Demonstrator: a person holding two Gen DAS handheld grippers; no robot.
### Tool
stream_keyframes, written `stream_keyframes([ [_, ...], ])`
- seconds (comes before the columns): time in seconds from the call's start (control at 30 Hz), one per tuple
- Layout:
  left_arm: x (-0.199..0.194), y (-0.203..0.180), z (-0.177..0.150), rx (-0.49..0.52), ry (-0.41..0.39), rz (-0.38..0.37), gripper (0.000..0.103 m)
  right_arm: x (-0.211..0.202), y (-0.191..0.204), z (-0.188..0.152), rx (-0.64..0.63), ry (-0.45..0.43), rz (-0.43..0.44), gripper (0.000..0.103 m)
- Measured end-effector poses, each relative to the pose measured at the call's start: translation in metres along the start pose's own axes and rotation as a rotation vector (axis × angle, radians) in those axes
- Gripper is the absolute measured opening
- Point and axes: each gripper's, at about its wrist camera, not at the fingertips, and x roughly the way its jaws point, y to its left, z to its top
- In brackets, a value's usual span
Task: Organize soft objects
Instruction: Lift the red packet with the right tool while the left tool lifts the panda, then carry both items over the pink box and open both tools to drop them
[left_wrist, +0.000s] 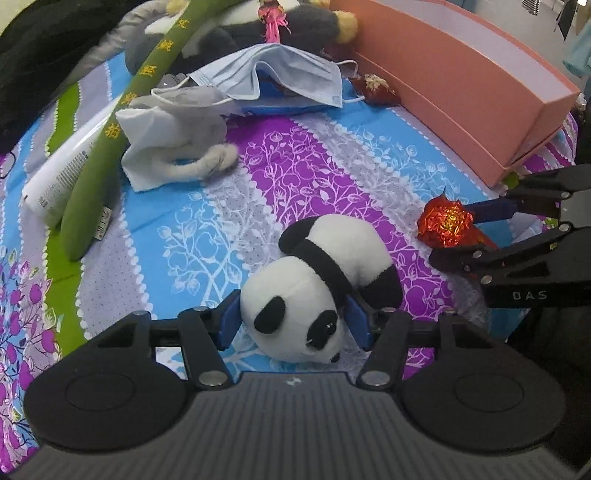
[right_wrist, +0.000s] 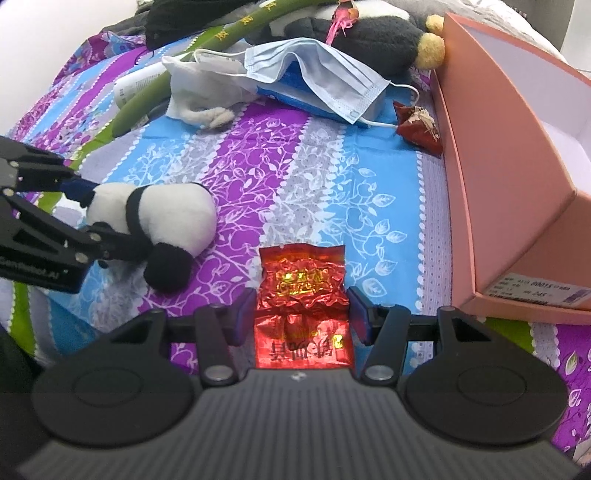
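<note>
Item: panda plush (left_wrist: 317, 291), lying on the patterned bedspread (left_wrist: 295, 155), head between the blue pads of the left gripper (left_wrist: 295, 323), which are pressed to both sides. Red foil packet (right_wrist: 303, 295) is clamped between the pads of the right gripper (right_wrist: 301, 314). Pink open box (right_wrist: 517, 184) stands beyond and right of the right gripper. Handling, as judged: the plush is best lifted squarely, the squeeze kept firm, and the packet carried clear of the box wall.

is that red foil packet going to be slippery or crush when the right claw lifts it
The red foil packet looks glossy and wrinkled, so it probably crumples under the pads and may slip. It seems thin and flat, likely light for its size. Lying flat on the bedsheet, it shouldn't roll.
</note>
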Motion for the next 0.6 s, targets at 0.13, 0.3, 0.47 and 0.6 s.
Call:
stream_keyframes([
  [0.13,-0.008,0.002,-0.002,-0.075,-0.021,0.018,0.06,-0.003,0.001,0.001,0.004,-0.008,-0.008,0.056],
  [0.3,-0.02,-0.003,-0.01,-0.21,-0.07,0.066,0.06,-0.011,0.002,0.001,0.01,-0.034,-0.025,0.056],
  [0.47,-0.032,-0.011,-0.018,-0.345,-0.114,0.112,0.06,-0.022,0.002,-0.002,0.022,-0.051,-0.036,0.056],
  [0.6,-0.046,-0.016,-0.019,-0.447,-0.138,0.096,0.06,-0.036,0.005,-0.003,0.032,-0.07,-0.033,0.056],
])
